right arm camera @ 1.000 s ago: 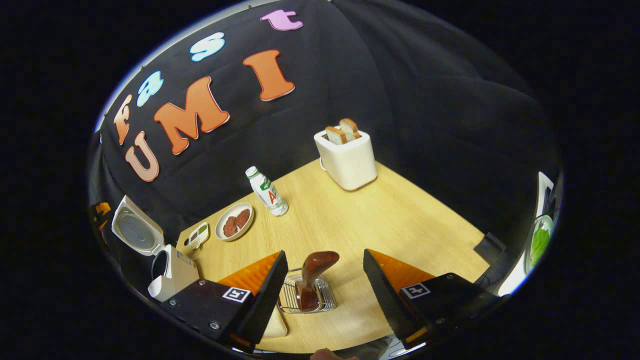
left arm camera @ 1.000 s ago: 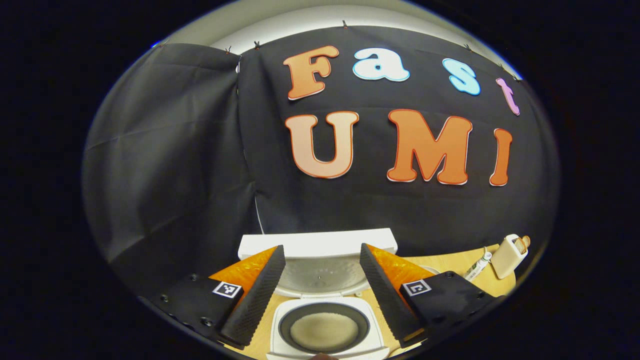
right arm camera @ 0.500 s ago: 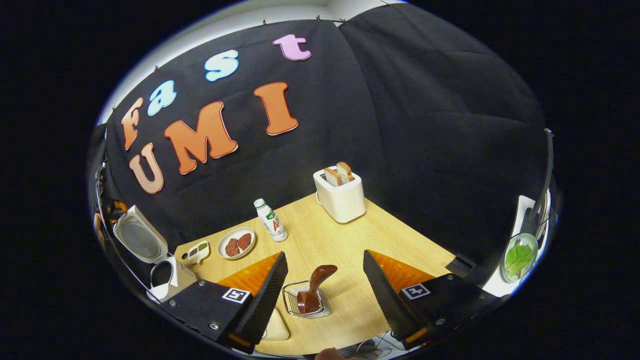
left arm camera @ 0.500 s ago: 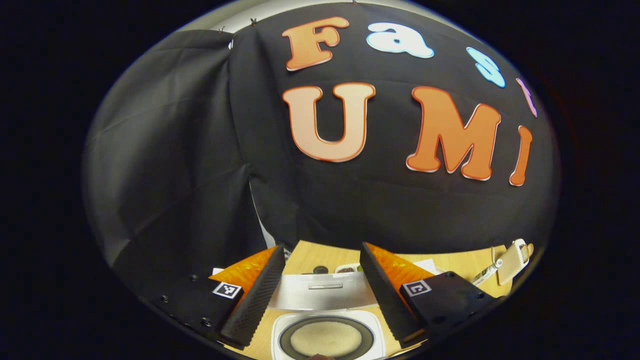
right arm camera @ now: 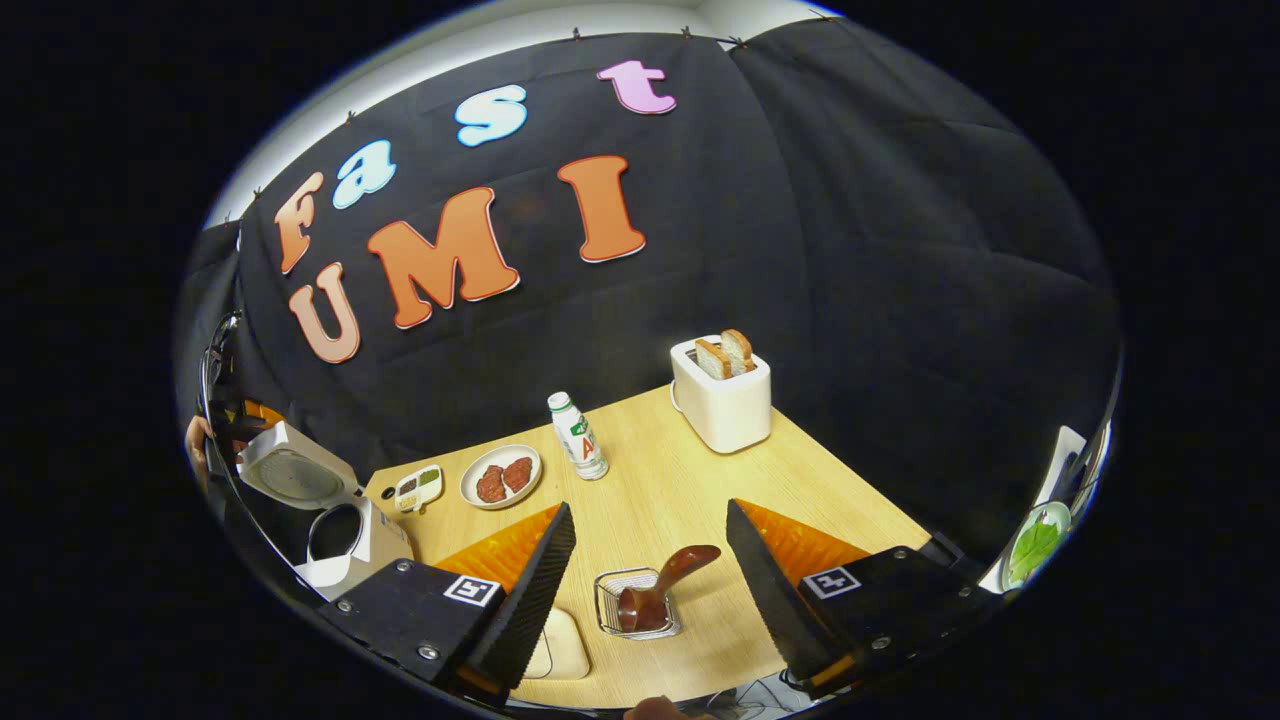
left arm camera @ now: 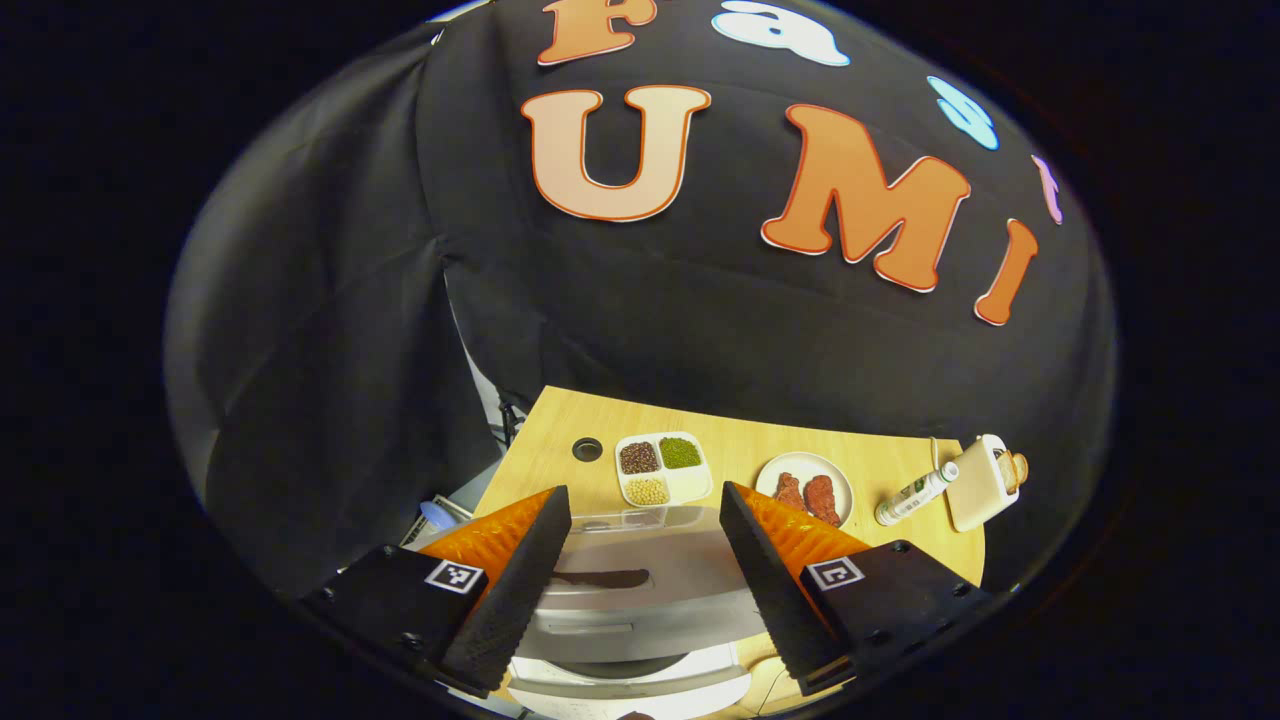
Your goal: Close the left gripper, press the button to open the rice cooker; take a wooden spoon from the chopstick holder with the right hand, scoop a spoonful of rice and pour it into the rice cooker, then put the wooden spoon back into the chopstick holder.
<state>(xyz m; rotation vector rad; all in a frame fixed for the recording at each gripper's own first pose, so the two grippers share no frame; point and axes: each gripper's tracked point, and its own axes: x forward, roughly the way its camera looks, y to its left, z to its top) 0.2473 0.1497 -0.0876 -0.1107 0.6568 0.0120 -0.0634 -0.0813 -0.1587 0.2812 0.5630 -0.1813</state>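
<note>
The wooden spoon stands in the wire chopstick holder, on the near part of the table, straight ahead of the right gripper and between the lines of its two fingers. Its bowl sits down in the holder; its handle leans up and to the right, ending close to the right-hand finger. That lean is what a grasp would turn on: the long axis runs low-left to high-right across the opening, so the fingers would have to close on the raised handle, above the wire rim. The right gripper is wide open and empty, and hovers above the holder without touching it. This hand is clearly the nearer one to the spoon.

The rice cooker is at the far left in the right gripper view, near the table's left edge, lid tilted up and back over the dark pot, well apart from the holder. In the left gripper view the left gripper is just over the cooker's grey lid, jaws spread wide and holding nothing. Beyond it lie a divided dish of beans, a plate of meat, a bottle and a toaster with bread.

I judge the spoon is either back in place or not yet taken; which, the views cannot settle.
</note>
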